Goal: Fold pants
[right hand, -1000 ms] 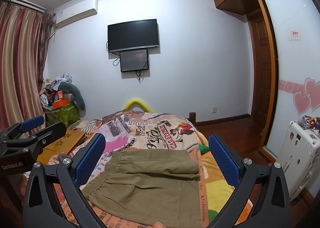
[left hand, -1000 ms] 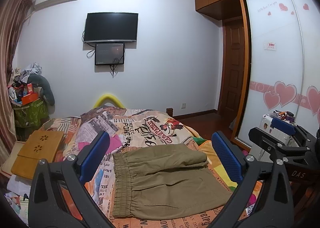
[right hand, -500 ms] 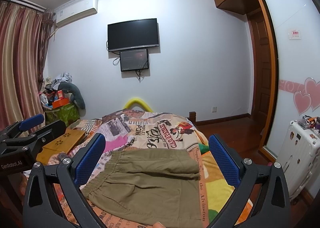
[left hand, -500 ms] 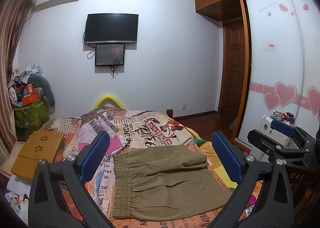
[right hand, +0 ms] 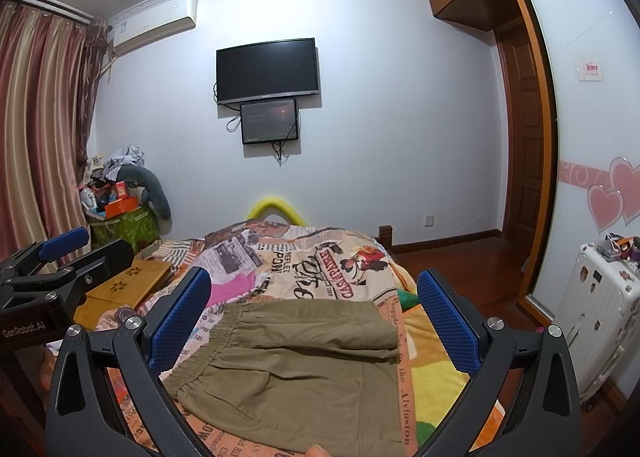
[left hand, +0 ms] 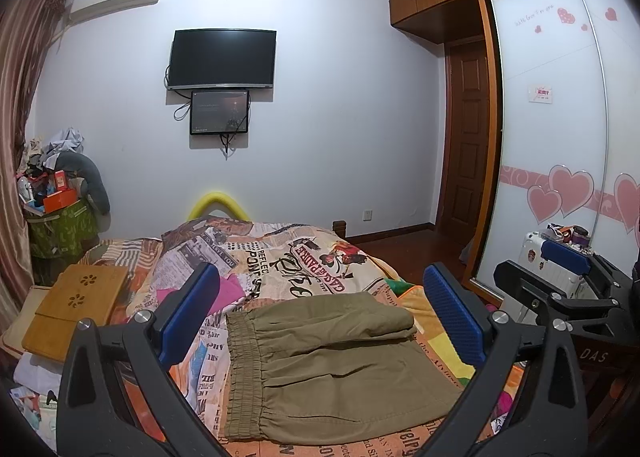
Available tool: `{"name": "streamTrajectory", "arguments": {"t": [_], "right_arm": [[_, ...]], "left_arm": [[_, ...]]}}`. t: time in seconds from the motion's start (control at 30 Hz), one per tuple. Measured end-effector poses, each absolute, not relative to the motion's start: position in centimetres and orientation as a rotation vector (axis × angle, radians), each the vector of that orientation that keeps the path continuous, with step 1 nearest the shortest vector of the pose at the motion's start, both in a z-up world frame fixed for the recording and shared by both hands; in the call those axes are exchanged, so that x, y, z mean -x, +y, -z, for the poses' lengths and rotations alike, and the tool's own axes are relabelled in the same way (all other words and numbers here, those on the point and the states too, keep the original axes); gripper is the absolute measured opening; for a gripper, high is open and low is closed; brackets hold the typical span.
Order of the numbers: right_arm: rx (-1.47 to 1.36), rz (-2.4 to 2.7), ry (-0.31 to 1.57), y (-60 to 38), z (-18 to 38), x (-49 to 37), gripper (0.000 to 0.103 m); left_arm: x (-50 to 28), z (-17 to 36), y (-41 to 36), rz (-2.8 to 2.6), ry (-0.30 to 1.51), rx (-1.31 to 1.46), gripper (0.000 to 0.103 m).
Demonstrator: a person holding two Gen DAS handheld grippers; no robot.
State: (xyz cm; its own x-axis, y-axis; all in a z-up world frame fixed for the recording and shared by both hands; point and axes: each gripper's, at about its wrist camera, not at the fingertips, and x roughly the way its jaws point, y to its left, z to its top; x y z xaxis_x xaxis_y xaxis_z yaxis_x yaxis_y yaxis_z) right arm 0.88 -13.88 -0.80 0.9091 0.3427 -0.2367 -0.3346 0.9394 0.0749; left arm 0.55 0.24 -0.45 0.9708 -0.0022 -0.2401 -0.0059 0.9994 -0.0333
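Pants folded flat on the bed

Pants (left hand: pixel 332 369), olive, lie folded on the printed bedspread (left hand: pixel 288 261), elastic waistband toward the left, length running left to right. Left claw (left hand: pixel 320 315) and right claw (right hand: pixel 314 319) hover above them, both spread wide and holding nothing. Beyond, a television (left hand: pixel 223 59) hangs on the wall.

I see the pants (left hand: pixel 332 361) lying folded on the bed (left hand: pixel 296 257), waistband to the left, between my left hand-held gripper (left hand: pixel 320 317) fingers. My right hand-held gripper (right hand: pixel 316 321) hovers above the same pants, apart from them. Left of the pants a tray (left hand: pixel 76 309) sits on the bed edge. Behind it, a basket (left hand: pixel 60 225) against the wall. A TV (left hand: pixel 223 59) hangs on the wall behind the bed, with a small screen (left hand: pixel 219 112) just below. A suitcase (right hand: pixel 600 317) stands right of the bed, before the wardrobe (left hand: pixel 560 137). The door (left hand: pixel 466 137) is left of the wardrobe.
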Motion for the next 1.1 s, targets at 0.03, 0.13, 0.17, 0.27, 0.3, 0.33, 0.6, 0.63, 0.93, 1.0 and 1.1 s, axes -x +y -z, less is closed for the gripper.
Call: {"name": "streamTrajectory", "arguments": {"t": [0.03,0.13,0.17,0.27,0.3,0.33,0.6,0.63,0.93,1.0,1.1], "right_arm": [[-0.033,-0.349,0.251,-14.0,0.6,-0.9,0.103],[-0.033,-0.35,0.251,-14.0,0.6,-1.0,0.103],[-0.033,-0.349,0.251,-13.9,0.7,-0.9,0.103],[-0.031,-0.349,0.25,-13.9,0.7,-0.9,0.103],[-0.031,-0.35,0.25,-13.7,1.1,-0.9,0.103],[-0.032,-0.35,0.251,-13.9,0.8,-1.0,0.103],[-0.031,-0.353,0.252,-13.3,1.6,-0.9,0.103],[-0.03,-0.351,0.252,-13.5,1.2,-0.9,0.103],[-0.024,-0.349,0.255,-13.2,1.8,-1.0,0.103],[-0.018,-0.339,0.261,-13.1,2.1,-1.3,0.103],[-0.015,-0.321,0.286,-13.3,2.7,-2.1,0.103]], "left_arm": [[-0.6,0.4,0.2,-0.002,0.242,0.033,0.103],[-0.6,0.3,0.2,-0.002,0.242,0.033,0.103],[-0.6,0.4,0.2,-0.002,0.242,0.033,0.103],[-0.6,0.3,0.2,-0.002,0.241,0.032,0.103],[-0.6,0.3,0.2,-0.003,0.241,0.032,0.103],[-0.7,0.2,0.1,-0.004,0.241,0.031,0.103],[-0.6,0.4,0.3,-0.004,0.241,0.032,0.103],[-0.6,0.3,0.3,-0.004,0.241,0.032,0.103],[-0.7,0.6,0.5,-0.002,0.248,0.04,0.103],[-1.2,0.7,0.5,-0.003,0.259,0.043,0.103],[-2.3,1.3,0.9,-0.009,0.283,0.046,0.103]]}}
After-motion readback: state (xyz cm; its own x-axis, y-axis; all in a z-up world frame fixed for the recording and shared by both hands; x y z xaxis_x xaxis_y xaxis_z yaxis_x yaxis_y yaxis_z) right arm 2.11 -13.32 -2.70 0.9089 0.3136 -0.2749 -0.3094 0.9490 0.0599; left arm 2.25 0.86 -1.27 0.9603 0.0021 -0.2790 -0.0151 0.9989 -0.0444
